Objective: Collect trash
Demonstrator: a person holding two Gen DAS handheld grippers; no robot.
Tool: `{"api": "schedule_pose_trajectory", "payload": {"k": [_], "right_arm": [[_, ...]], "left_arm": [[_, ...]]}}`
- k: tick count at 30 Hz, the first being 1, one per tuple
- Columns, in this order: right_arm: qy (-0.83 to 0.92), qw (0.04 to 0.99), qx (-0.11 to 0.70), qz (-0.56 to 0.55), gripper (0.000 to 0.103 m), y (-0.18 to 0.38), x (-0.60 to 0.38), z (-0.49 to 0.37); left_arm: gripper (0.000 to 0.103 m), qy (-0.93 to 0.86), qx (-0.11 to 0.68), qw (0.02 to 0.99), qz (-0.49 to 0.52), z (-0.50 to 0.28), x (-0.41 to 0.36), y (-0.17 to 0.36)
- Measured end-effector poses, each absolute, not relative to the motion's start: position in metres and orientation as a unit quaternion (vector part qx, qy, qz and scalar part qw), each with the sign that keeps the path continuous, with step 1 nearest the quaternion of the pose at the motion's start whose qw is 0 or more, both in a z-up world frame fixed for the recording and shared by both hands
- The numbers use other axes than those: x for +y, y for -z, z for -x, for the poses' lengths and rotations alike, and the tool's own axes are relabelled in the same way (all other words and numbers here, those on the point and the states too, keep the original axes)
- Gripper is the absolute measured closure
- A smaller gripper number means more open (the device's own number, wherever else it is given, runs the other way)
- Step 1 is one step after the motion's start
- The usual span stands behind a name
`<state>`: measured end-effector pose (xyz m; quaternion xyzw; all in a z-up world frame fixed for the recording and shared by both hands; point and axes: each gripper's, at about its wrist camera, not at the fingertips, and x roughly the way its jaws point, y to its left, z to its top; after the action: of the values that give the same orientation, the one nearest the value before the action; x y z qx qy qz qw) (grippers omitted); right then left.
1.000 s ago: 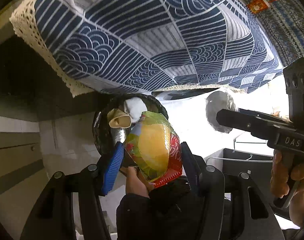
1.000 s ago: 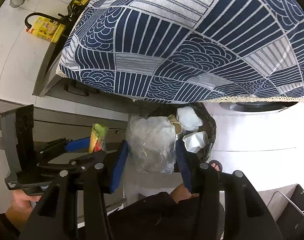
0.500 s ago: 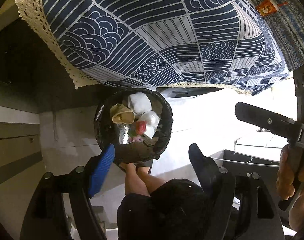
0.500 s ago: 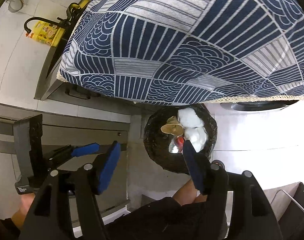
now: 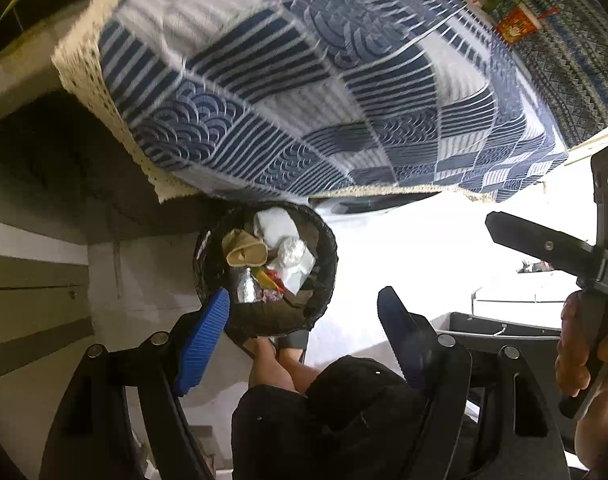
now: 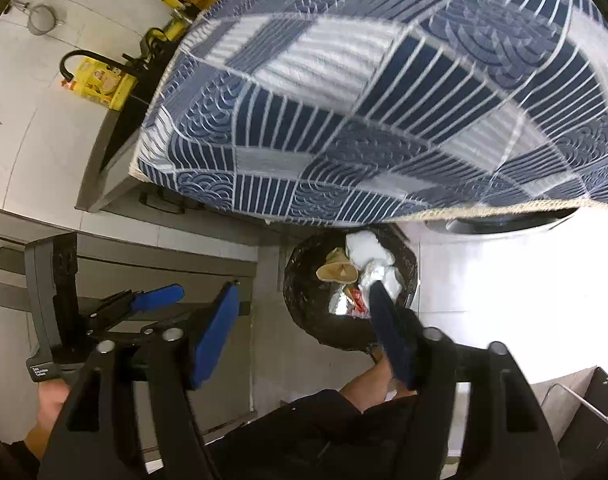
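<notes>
A round black-lined trash bin point(image 5: 327, 256) stands on the floor under the table edge; it also shows in the right wrist view point(image 6: 304, 300). Inside lie a white crumpled paper point(image 5: 274, 222), a tan paper cup point(image 5: 244, 250), a clear plastic bag point(image 5: 294, 252) and a colourful snack wrapper point(image 5: 270, 278). My left gripper point(image 5: 304, 320) hangs open and empty above the bin. My right gripper point(image 6: 302, 314) is open and empty above the bin as well. Each gripper shows at the side of the other's view.
A table with a blue and white patterned cloth point(image 5: 304, 80) overhangs the bin. Grey cabinets point(image 6: 104, 264) stand to the left. A white round appliance point(image 6: 503, 264) is to the right. The person's legs and feet point(image 5: 280, 360) are beside the bin. A dark crate point(image 5: 483, 328) sits at right.
One second ago my left gripper held the snack wrapper and my right held the clear plastic bag. Both opened, the items dropped into the bin, and both grippers have lifted away.
</notes>
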<state>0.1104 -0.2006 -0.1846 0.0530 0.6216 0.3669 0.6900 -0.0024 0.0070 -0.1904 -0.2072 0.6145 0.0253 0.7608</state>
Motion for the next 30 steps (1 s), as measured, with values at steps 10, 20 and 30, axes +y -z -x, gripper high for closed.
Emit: {"api": "schedule_pose_trajectory", "payload": {"k": [10,20,30], "right_arm": [[-0.381,0.74,0.552,-0.051,0.026,0.121,-0.239,-0.105],[-0.392,0.781,0.483,-0.054,0.024,0.061,-0.278,-0.097],[-0.39,0.812,0.431,-0.06,0.005,0.021,-0.308,-0.083]], "left_arm": [[0.021,-0.046,0.562,0.805,0.182,0.014,-0.008,0.13],[0.01,-0.076,0.505,0.843,0.169,0.031,-0.025,0.067],[0.008,-0.097,0.463,0.869,0.144,0.038,-0.039,0.016]]}}
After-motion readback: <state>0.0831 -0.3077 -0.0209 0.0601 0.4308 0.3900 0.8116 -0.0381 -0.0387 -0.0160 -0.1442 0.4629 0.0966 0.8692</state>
